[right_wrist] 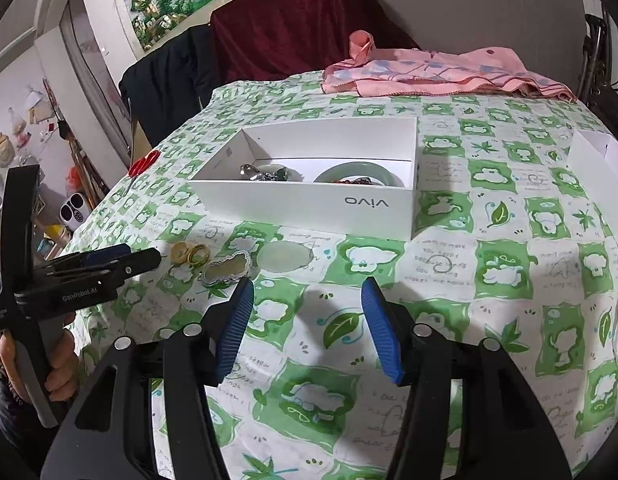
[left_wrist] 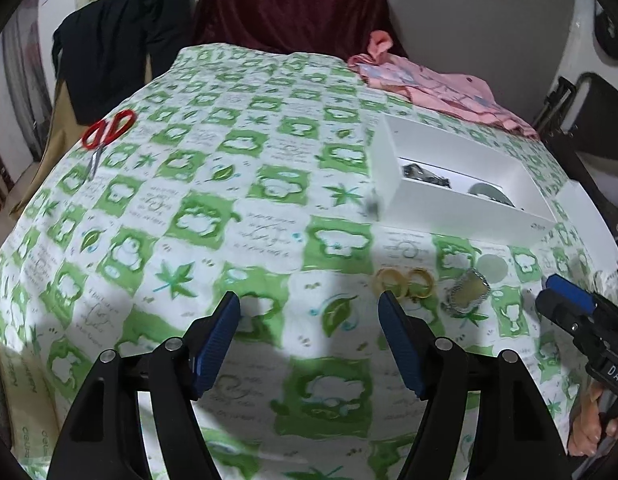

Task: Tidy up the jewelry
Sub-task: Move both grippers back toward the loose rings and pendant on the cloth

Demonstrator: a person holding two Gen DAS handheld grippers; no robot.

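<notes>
A table under a green-and-white patterned cloth point(right_wrist: 485, 264) fills both views, with a dark red drape point(right_wrist: 293, 20) and a black garment point(left_wrist: 125, 48) hanging past its far edge. A white box point(right_wrist: 309, 200) sits open near the middle, a bangle point(right_wrist: 357, 174) and dark jewelry pieces point(right_wrist: 265, 174) inside it. Just in front of the box's near wall, on bare cloth, lie two gold rings point(right_wrist: 191, 254), a silver-framed brooch point(right_wrist: 227, 268) and a pale disc point(right_wrist: 285, 256), close together in a row. The left gripper point(left_wrist: 309, 306) hangs over open cloth with its jaws apart and nothing between them; the rings lie just beside its right fingertip point(left_wrist: 389, 300). The right gripper point(right_wrist: 307, 294) also has its jaws spread and empty, the brooch and disc just beyond its left pad point(right_wrist: 241, 300). Red scissors point(left_wrist: 105, 132) lie at the far left edge, a pink cloth point(right_wrist: 437, 70) at the far right, and a second white box point(right_wrist: 597, 168) at the right edge. The broad near right of the cloth is open.
</notes>
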